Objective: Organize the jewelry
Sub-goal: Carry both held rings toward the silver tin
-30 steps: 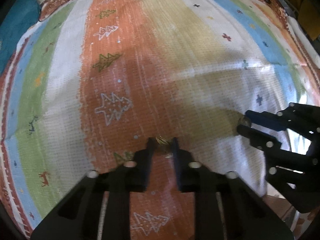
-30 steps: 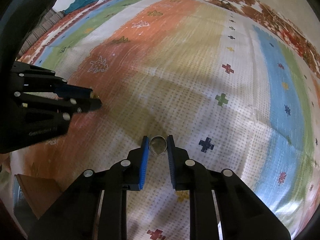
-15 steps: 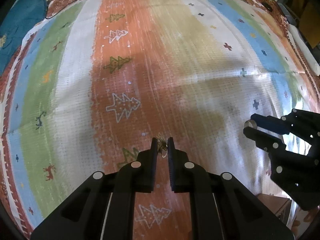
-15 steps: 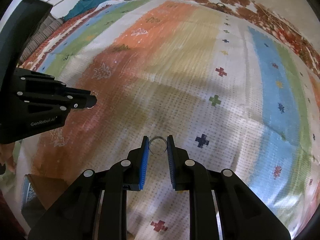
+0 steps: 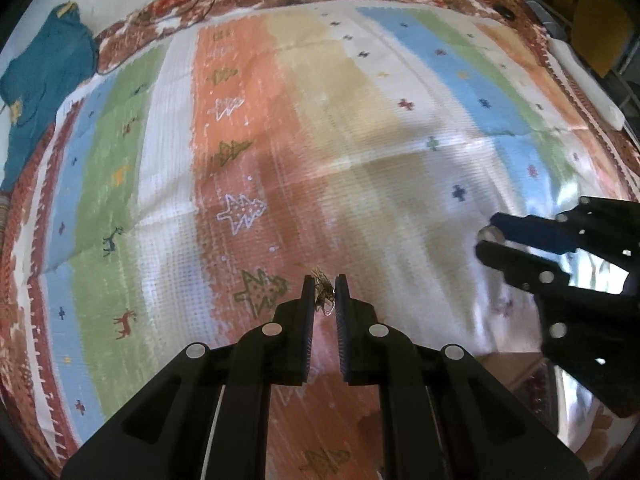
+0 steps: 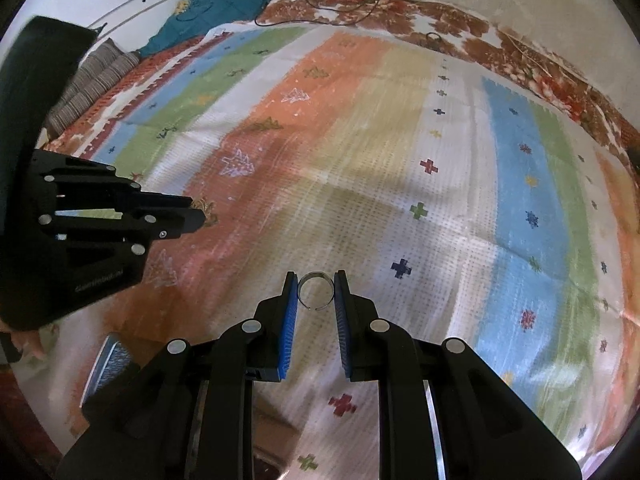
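My left tool [image 5: 324, 294] pinched a small gold earring [image 5: 322, 290] above the striped blanket [image 5: 360, 128], my right tool [image 6: 316, 292] clamped a silver ring [image 6: 316, 290], both raised off it

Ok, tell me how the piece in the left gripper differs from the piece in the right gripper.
The gold piece in the left gripper is a small tangled cluster of thin wire; the silver ring in the right gripper is one plain open band with a gap. The gold piece bunches narrowly between nearly closed jaws; the silver ring spans a wider gap, its round opening facing the camera. Both are pinched at the fingertips above the striped cloth.
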`<action>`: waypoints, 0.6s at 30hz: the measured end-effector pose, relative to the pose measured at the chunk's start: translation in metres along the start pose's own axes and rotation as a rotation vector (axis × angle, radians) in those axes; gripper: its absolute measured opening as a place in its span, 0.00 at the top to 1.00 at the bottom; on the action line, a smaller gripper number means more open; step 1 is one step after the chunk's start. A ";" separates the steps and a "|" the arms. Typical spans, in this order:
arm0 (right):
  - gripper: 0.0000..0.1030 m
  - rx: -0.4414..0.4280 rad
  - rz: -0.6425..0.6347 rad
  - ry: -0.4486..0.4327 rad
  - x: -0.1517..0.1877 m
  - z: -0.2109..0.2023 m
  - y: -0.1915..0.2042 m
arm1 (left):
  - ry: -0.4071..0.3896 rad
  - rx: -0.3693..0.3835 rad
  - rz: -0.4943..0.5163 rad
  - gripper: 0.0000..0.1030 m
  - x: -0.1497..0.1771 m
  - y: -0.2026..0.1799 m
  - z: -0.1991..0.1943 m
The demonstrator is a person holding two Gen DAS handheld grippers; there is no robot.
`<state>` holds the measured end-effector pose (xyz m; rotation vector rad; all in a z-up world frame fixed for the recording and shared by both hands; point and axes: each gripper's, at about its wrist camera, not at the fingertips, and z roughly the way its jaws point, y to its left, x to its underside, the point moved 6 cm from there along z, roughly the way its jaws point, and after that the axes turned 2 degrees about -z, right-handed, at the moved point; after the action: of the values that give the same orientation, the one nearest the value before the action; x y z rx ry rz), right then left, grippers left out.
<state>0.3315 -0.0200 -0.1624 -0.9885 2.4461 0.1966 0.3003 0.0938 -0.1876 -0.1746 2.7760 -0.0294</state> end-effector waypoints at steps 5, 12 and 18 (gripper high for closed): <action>0.81 0.008 0.012 -0.020 0.003 -0.015 0.006 | -0.044 0.035 -0.003 0.91 -0.002 -0.010 -0.024; 0.81 -0.005 0.039 -0.065 0.010 -0.042 0.012 | -0.080 0.065 0.006 0.91 0.010 -0.024 -0.051; 0.81 -0.010 0.065 -0.103 0.016 -0.065 0.015 | -0.118 0.088 0.008 0.91 0.022 -0.033 -0.076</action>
<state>0.2862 -0.0394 -0.1146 -0.8818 2.3873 0.2746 0.2574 0.0585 -0.1228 -0.1373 2.6521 -0.1350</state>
